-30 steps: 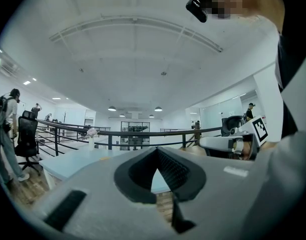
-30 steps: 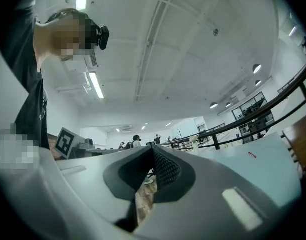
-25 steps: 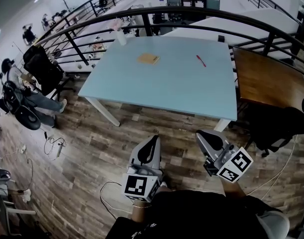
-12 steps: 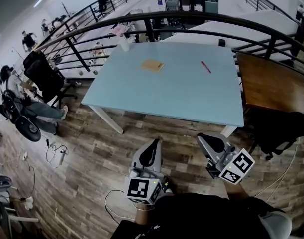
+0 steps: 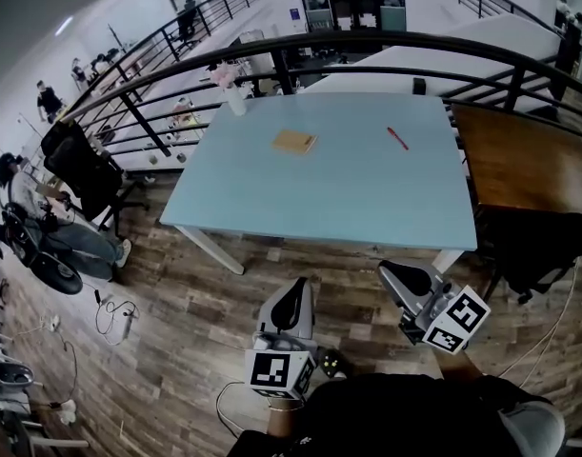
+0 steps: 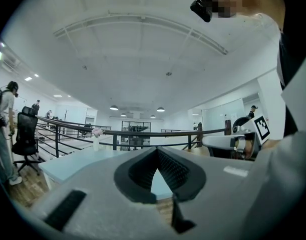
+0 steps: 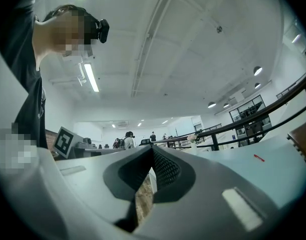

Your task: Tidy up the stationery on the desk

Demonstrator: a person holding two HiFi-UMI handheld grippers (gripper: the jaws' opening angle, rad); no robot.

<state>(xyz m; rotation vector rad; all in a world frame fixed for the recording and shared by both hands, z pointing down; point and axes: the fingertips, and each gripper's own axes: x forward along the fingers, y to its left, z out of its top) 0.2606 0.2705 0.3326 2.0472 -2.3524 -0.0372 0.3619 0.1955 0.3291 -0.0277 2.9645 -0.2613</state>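
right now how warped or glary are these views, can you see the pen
Head view: strong fisheye bows the railing, even light, red pen small but crisp. Left gripper view: dark vignetted corners. Right gripper view: ceiling strip light glares, pen only a red fleck.

a pale blue desk (image 5: 348, 198) stands on a wood-plank floor (image 5: 176, 293). a tan notepad (image 5: 295, 141) lies flat near its middle, a red pen (image 5: 397, 138) well apart to the right. a vase (image 5: 235, 98) of pink flowers stands at the far left corner.
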